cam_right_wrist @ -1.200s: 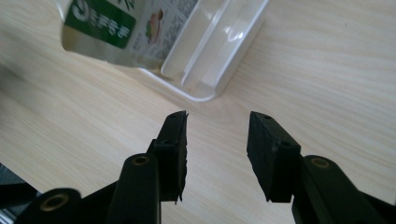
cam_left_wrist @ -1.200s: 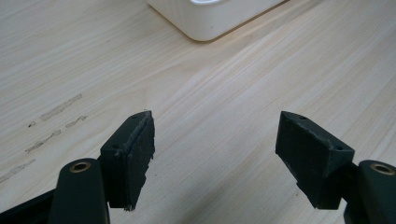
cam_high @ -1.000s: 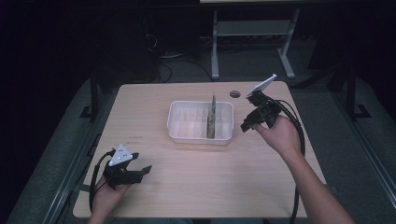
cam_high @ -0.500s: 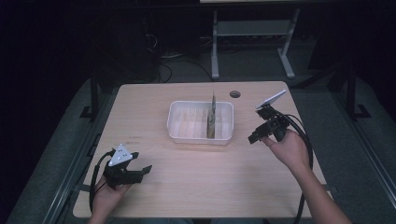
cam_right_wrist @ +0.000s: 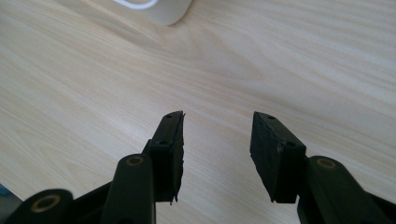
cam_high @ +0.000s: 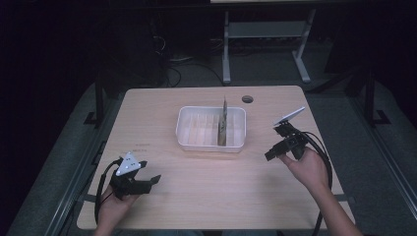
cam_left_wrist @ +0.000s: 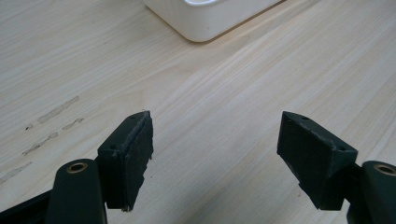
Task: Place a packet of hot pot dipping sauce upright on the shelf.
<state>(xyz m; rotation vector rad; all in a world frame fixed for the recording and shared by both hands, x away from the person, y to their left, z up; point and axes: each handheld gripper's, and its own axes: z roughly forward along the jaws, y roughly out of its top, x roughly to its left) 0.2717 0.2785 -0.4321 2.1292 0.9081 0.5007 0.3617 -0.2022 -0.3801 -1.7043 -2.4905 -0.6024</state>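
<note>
The high view looks down on a light wooden bench (cam_high: 206,196) in a dark room. At the middle of the frame sits a white plastic rack tray (cam_high: 211,129) with ribbed slots, and one thin board (cam_high: 223,123) stands upright on edge in a slot toward the tray's right side. At the lower left of the frame, a hand holds the left gripper (cam_high: 150,181) low over the bench, its jaws pointing right. At the right of the frame, another hand holds the right gripper (cam_high: 269,156), its jaws pointing left and down toward the bench, just off the tray's lower right corner. A small round hole (cam_high: 247,99) lies in the bench beyond the tray.

The left gripper view adds a close look along the left gripper (cam_left_wrist: 215,158): its two black jaws stand wide apart with bare wood grain between them. The rack tray's (cam_left_wrist: 210,18) rounded white corner sits at the top of the frame, well ahead of the jaws and apart from them. A few faint scuff marks (cam_left_wrist: 51,126) cross the wood at the left.

The right gripper view shows the right gripper (cam_right_wrist: 217,156) with its jaws partly open, a moderate gap, nothing between them. The rack tray's (cam_right_wrist: 163,10) white corner appears at the upper left of the frame, ahead and left of the jaws, not touching.
</note>
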